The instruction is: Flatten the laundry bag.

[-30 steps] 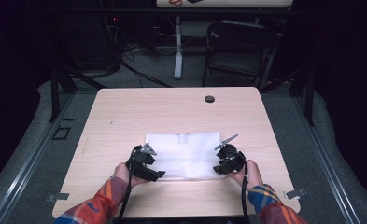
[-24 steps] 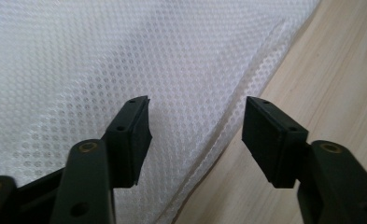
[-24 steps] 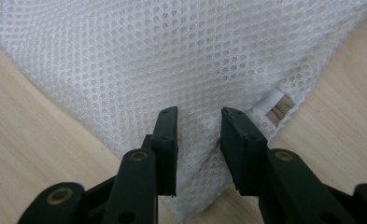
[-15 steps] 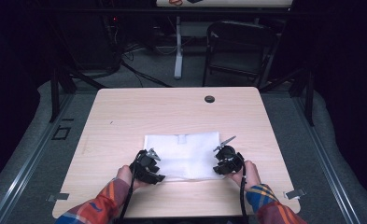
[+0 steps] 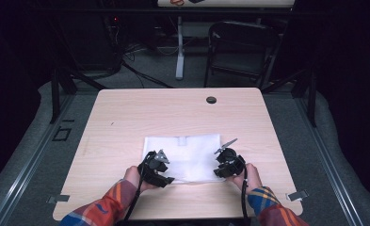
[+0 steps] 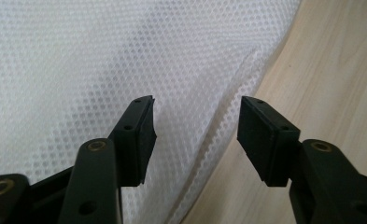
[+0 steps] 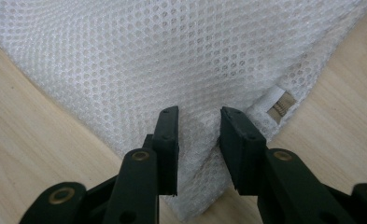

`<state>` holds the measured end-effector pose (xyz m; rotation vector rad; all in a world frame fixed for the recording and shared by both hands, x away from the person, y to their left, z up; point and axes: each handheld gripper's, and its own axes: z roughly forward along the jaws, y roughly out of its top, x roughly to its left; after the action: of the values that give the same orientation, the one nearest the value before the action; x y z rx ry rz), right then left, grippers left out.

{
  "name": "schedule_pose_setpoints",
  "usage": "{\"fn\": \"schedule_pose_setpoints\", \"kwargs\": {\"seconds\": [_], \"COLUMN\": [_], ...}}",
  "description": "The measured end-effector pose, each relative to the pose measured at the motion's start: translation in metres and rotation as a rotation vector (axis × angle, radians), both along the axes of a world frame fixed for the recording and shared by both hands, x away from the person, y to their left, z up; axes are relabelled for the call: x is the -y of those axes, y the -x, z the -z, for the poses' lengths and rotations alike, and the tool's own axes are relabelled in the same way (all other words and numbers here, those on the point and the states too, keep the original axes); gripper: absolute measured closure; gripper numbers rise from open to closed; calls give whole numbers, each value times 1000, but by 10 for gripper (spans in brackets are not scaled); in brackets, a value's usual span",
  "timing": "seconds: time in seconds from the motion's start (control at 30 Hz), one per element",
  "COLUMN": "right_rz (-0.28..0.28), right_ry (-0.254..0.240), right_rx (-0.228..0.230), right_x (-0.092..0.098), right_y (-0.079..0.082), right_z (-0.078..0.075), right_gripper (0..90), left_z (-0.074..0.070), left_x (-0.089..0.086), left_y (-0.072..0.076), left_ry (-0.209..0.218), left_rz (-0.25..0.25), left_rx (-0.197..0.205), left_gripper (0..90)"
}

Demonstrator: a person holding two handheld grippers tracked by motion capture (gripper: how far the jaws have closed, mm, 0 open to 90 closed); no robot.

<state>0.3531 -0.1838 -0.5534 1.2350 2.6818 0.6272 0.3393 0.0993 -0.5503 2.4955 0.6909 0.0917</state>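
1. Your white mesh cloth (image 5: pixel 185 157) lies flat on the desk (image 5: pixel 126 117), nearer your edge than the far edge and about midway between the two sides.
2. A small white tag (image 5: pixel 183 141) sits on the cloth just inside its far edge, near the middle of that edge.
3. Your left gripper (image 5: pixel 166 170) is at the cloth's near left corner. In the left gripper view (image 6: pixel 195 133) its jaws stand moderately apart and have just been opening a little. The cloth's raised fold and edge run between them, but neither pad presses on the mesh.
4. In that same view, one jaw hangs over the cloth and the other over the bare wood just beside the cloth's edge.
5. Your right gripper (image 5: pixel 219 165) is at the cloth's near right corner. In the right gripper view (image 7: pixel 199 144) its jaws stand narrow, with a pinched-up ridge of mesh between them, and the pads look to be pressing on that ridge from both sides.
6. A small white-and-tan label (image 7: pixel 278 103) sits on the cloth's hem just beside one jaw of your right gripper.
7. Your two hands, in plaid sleeves (image 5: pixel 105 209), hold the grippers at the cloth's near edge, well apart from each other, one at each corner.
8. A dark round grommet (image 5: pixel 211 100) is set in the desk beyond the cloth, near the far edge and well apart from it.
9. A black chair (image 5: pixel 241 52) stands on the floor behind the desk, far beyond the cloth.
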Motion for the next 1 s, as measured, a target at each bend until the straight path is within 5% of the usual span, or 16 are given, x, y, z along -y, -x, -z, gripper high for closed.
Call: {"fn": "schedule_pose_setpoints", "kwargs": {"seconds": [0.33, 0.47, 0.63, 0.8, 1.0], "right_rz": [33, 50, -3, -14, -16], "right_ry": [-36, -60, -40, -77, -110], "right_rx": [8, 13, -38, -14, 33], "right_x": [0, 0, 4, 7, 13], "right_y": [1, 2, -1, 5, 19], "right_z": [2, 4, -1, -15, -33], "right_gripper": [680, 676, 607, 545, 572], "left_z": [8, 8, 7, -1, -13], "left_x": [22, 24, 21, 16, 13], "left_y": [-1, 0, -2, -3, -3], "left_ry": [-54, -68, -48, -1, 41], "left_rz": [65, 63, 59, 37, -10], "left_rx": [22, 55, 60, 68, 106], "left_gripper": [601, 719, 855, 868, 868]}}
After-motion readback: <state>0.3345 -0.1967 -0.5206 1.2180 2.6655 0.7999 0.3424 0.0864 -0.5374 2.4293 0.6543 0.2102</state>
